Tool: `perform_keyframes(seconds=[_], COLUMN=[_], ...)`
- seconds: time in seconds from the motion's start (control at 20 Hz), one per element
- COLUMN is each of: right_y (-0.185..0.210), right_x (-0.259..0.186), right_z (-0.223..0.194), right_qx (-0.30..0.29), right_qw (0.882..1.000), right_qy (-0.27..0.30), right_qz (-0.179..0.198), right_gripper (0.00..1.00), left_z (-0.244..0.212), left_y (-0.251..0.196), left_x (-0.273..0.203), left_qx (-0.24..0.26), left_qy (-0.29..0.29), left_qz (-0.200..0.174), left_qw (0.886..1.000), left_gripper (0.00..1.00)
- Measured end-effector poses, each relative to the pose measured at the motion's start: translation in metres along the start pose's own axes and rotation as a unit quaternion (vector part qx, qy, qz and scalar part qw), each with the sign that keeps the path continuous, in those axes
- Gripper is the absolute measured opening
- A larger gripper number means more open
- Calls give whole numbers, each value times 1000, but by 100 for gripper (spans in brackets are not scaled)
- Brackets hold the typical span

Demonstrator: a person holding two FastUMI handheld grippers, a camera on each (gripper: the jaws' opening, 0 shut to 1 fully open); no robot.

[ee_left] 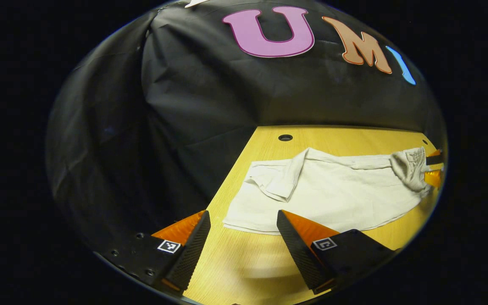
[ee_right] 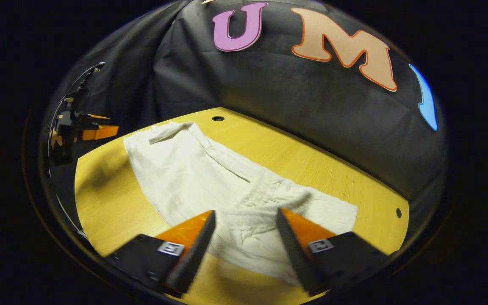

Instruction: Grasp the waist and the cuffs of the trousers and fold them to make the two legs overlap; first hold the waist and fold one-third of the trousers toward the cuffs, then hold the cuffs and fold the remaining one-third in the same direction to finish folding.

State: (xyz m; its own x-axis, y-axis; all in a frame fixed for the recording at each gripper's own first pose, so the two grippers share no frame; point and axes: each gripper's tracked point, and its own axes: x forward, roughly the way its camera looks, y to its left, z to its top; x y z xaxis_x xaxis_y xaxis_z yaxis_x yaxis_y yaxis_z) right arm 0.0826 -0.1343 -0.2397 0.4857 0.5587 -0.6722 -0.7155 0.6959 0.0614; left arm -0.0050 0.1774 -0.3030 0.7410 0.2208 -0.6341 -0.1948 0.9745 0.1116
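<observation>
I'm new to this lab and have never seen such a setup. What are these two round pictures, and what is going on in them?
There is no robot here: a person holds a pair of handheld tongs in each hand, and a fisheye camera rides on each. The left gripper view looks along the left tongs, open above the yellow wooden table. The right gripper view looks along the right tongs, also open. On the table lies a pair of cream cloth trousers. The left tongs hover at the near edge of one end; the right tongs hover over the crumpled other end. The right gripper view also shows the left tongs at its left edge. Nothing is held yet; folding has not begun.
</observation>
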Motion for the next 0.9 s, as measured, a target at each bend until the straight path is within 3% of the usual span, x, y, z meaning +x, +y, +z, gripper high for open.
perform_keyframes(seconds=[0.05,0.3,0.75,0.9], right_y=[-2,-9,-26,-28], right_x=[-4,-15,-20,-22], right_z=[-2,-2,-13,-17], right_qx=[3,9,41,47], right_qw=[1000,1000,998,997], right_qy=[-1,5,23,26], right_qz=[-1,-13,-46,-51], right_gripper=[97,98,98,99], left_z=[-2,-11,-30,-28], left_y=[0,4,6,8], left_x=[1,11,15,12], left_qx=[-2,-26,-90,-105], left_qy=[4,21,81,76], left_qz=[-2,-9,-10,-9], left_qw=[1000,999,993,992], left_gripper=[96,100,96,94])
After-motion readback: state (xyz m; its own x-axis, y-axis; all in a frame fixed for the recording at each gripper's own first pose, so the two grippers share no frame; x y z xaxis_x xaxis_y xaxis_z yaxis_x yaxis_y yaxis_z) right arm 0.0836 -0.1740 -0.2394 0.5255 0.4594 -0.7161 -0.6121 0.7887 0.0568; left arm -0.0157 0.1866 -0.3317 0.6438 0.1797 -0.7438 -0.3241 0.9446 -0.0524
